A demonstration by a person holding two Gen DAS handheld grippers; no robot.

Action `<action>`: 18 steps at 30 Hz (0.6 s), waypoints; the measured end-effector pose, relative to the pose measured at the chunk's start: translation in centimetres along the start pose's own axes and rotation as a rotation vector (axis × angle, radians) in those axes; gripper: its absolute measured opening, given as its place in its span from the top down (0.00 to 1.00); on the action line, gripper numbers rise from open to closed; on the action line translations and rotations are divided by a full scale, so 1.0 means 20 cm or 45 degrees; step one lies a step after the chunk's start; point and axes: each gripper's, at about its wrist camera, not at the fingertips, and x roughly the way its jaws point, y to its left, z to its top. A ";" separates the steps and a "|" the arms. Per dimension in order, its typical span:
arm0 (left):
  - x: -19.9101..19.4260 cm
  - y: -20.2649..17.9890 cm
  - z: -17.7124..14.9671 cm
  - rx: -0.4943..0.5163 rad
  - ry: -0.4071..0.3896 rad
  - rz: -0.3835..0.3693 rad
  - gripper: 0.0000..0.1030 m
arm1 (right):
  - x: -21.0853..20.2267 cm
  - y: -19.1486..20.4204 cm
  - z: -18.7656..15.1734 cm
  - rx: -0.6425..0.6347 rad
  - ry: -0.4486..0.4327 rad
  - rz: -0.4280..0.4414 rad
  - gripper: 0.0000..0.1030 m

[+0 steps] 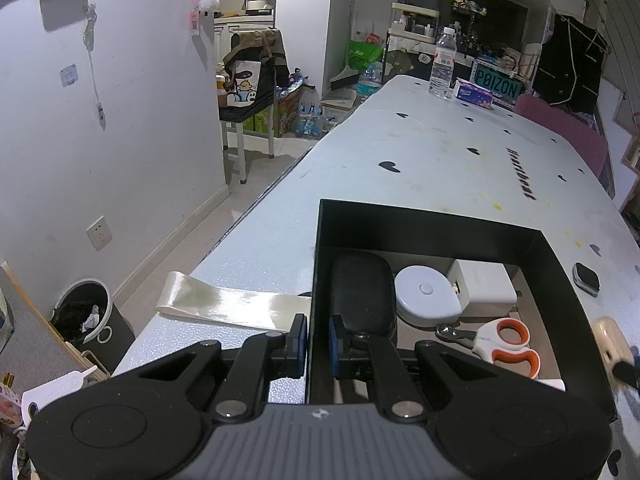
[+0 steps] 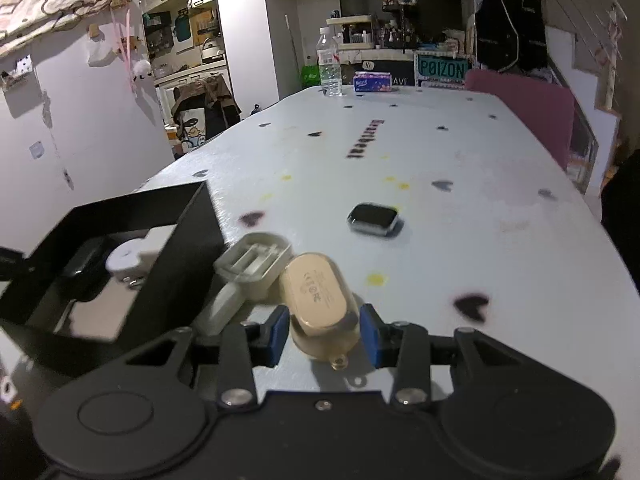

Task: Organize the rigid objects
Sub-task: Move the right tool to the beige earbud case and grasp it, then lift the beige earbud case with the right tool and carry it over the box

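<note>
White tabletop (image 2: pixel 460 240) with black hearts. Black box (image 1: pixel 424 220) holds dark case (image 1: pixel 362 292), round tape (image 1: pixel 426 294), white block (image 1: pixel 486 288), scissors (image 1: pixel 504 342). Left hand-held gripper (image 1: pixel 318 346) clamped on box wall. Right hand-held gripper (image 2: pixel 323 332) pinches beige case (image 2: pixel 320 300) beside box.

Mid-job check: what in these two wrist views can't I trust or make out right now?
- Black box floor, right wrist view: its near wall hides most of the contents.
- Scissors blades, left wrist view: too dark and small to read.
- Beige case: blurred and cut off by the frame edge in the left wrist view; its base is hidden by the right gripper in the right wrist view.
- Left gripper on the box wall: pad contact is shadowed.
</note>
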 end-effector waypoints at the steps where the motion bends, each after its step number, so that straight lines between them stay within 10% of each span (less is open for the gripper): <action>1: 0.00 0.00 0.00 0.001 0.000 0.002 0.89 | -0.01 0.00 0.00 0.008 -0.006 0.003 0.61; 8: 0.00 0.00 0.01 0.000 0.001 0.003 0.89 | 0.11 -0.01 0.09 -0.030 0.027 -0.038 0.29; 18: 0.00 0.00 0.01 -0.023 0.008 -0.001 0.89 | 0.25 0.01 0.10 -0.066 0.149 -0.006 0.55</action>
